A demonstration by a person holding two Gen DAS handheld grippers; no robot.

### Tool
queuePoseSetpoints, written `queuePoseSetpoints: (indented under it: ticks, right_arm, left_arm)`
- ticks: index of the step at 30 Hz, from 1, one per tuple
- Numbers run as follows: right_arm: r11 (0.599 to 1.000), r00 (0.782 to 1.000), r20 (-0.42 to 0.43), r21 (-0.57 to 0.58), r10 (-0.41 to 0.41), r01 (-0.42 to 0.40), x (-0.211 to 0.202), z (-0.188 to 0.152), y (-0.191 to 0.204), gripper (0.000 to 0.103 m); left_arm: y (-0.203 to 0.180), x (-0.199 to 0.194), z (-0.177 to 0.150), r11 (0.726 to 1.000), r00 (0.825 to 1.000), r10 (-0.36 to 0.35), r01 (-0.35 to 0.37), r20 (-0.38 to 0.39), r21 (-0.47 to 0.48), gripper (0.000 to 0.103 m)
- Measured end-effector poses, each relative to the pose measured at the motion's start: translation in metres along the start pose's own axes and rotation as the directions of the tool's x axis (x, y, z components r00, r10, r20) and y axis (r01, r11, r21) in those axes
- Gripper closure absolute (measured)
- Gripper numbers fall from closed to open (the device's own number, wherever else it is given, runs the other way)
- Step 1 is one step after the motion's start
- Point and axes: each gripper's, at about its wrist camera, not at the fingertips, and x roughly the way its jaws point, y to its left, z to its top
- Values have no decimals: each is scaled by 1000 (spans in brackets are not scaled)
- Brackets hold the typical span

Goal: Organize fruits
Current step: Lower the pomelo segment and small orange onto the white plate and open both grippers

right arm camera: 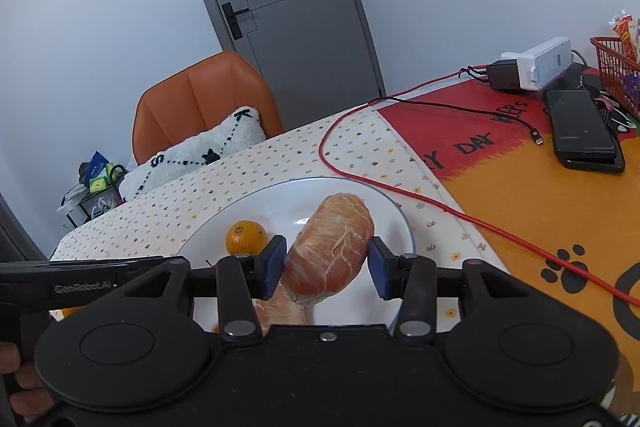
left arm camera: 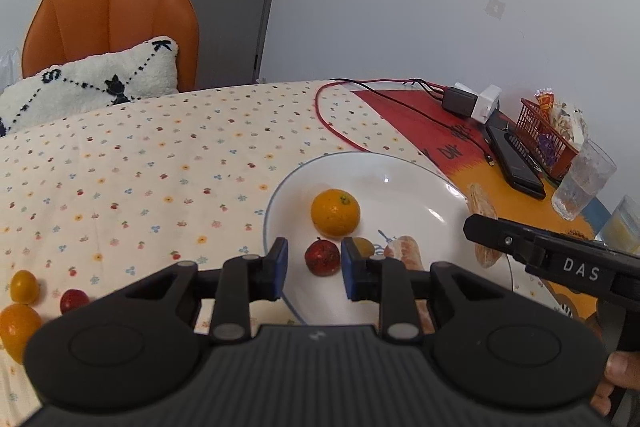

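Note:
A white plate [left arm camera: 404,183] on the dotted tablecloth holds an orange [left arm camera: 335,213], a small red fruit [left arm camera: 322,259], a small yellow fruit [left arm camera: 365,246] and a peeled citrus segment [left arm camera: 406,251]. My left gripper [left arm camera: 314,269] hovers over the plate's near rim. Its blue pads stand a little apart, with the red fruit lying just beyond them, untouched. My right gripper [right arm camera: 327,267] is shut on a large peeled citrus segment [right arm camera: 332,243] above the plate [right arm camera: 280,203], with the orange [right arm camera: 245,237] to its left. In the left wrist view, the right gripper [left arm camera: 480,227] comes in from the right.
Off the plate at the left lie a small yellow fruit [left arm camera: 24,287], a red fruit [left arm camera: 74,300] and an orange [left arm camera: 18,331]. A red cable [right arm camera: 400,193], a phone [right arm camera: 580,125], a charger [right arm camera: 532,63], a red basket [left arm camera: 544,131] and a glass [left arm camera: 584,179] crowd the right.

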Motion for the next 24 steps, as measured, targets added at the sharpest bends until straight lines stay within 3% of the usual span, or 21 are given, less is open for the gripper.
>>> queuePoseSetpoints:
  ticks: [9, 16, 19, 24]
  right_arm:
    - [1000, 1000, -6, -5, 9, -9, 9, 2, 7, 60]
    - [999, 1000, 0, -27, 27, -27, 18, 9, 18, 60]
    - [999, 1000, 0, -35, 24, -24, 24, 12, 23, 60]
    - [998, 998, 22, -33, 53, -52, 24, 15, 29, 48]
  left_arm:
    - [12, -14, 0, 999, 999, 33, -33, 5, -19, 71]
    - [25, -28, 3, 996, 997, 69, -67, 34, -52, 54]
    - [30, -34, 4, 995, 996, 81, -79, 43, -57, 52]
    - [38, -43, 4, 991, 992, 115, -110, 59, -81, 41]
